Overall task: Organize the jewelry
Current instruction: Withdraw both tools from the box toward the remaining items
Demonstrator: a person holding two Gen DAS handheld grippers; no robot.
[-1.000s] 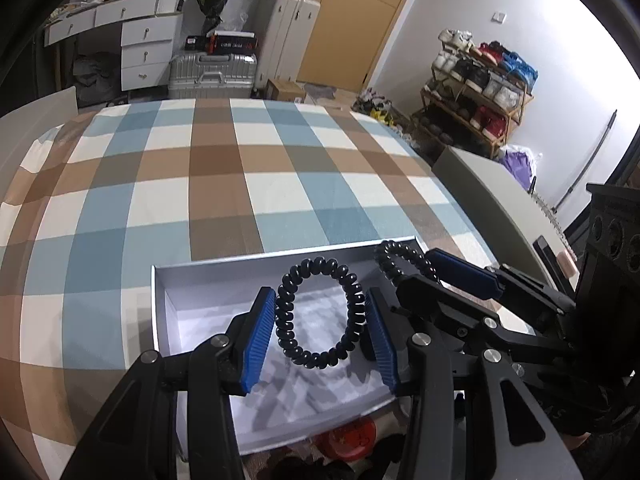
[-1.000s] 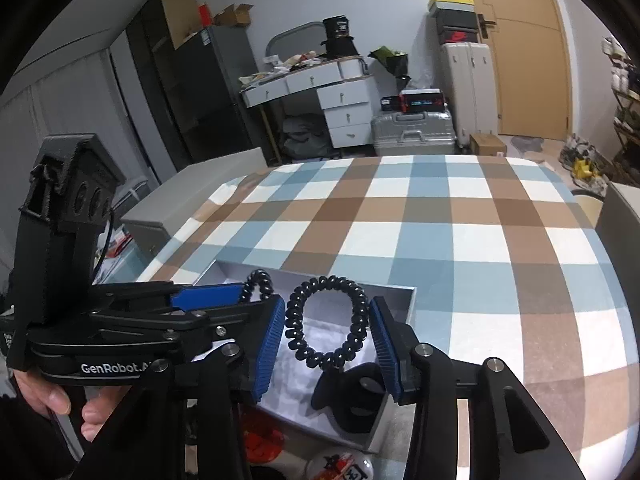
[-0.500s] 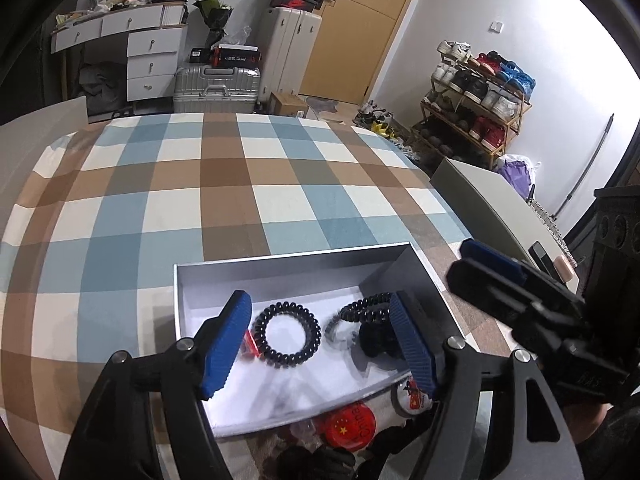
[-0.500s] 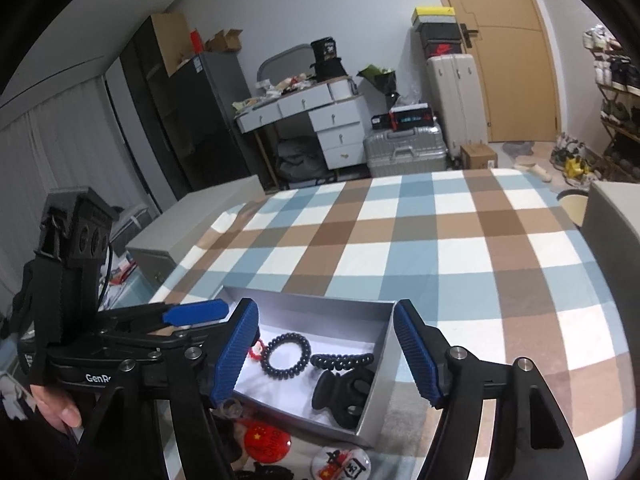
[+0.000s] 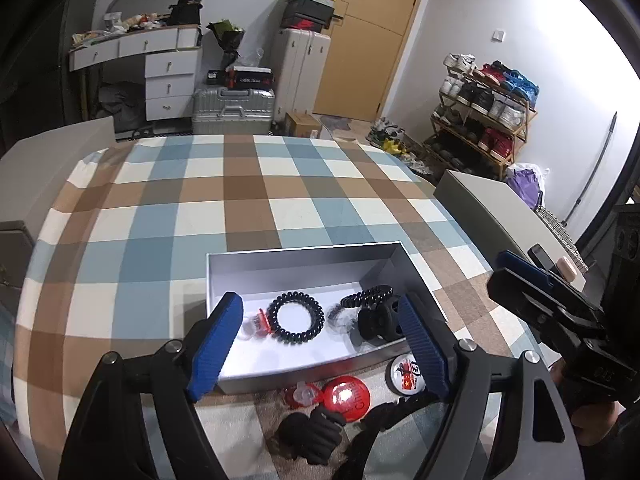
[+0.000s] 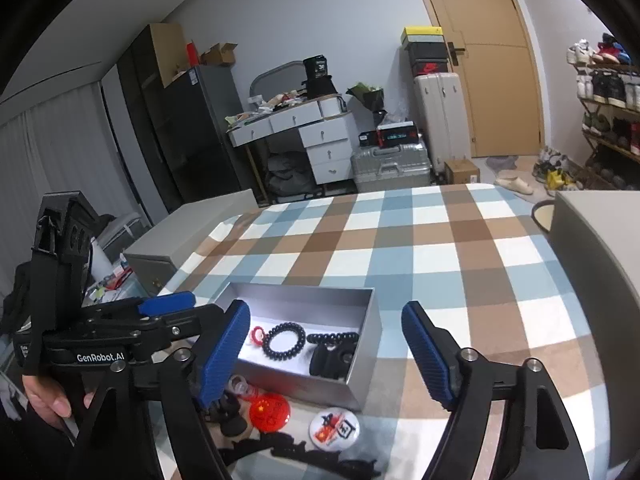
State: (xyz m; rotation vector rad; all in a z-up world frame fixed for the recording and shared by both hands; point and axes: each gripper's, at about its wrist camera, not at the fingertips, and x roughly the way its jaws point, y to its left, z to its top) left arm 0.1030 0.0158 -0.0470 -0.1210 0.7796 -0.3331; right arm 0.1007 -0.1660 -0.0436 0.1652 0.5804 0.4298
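A silver box [image 5: 304, 258] [image 6: 362, 378] sits on the checked tablecloth. Inside lie a black spiral hair tie [image 5: 295, 317] [image 6: 283, 341], a second black spiral tie [image 5: 366, 295] [image 6: 333, 337], a black claw clip [image 5: 376, 322] [image 6: 332, 360] and a small red piece [image 5: 262, 319] [image 6: 256, 335]. My left gripper [image 5: 320, 346] is open and empty, raised above the box's near side. My right gripper [image 6: 326, 354] is open and empty, also above the box.
In front of the box lie a red round badge [image 5: 346, 398] [image 6: 269, 407], a white badge [image 5: 407, 372] [image 6: 334, 428], a red clip [image 5: 301, 394] and black hair pieces [image 5: 310, 434] [image 6: 312, 454]. Grey cabinets [image 5: 500, 216] stand beside the table.
Both grippers opened and let go of the black spiral ties, which now lie in the box. Both grippers drew back and up from the box.
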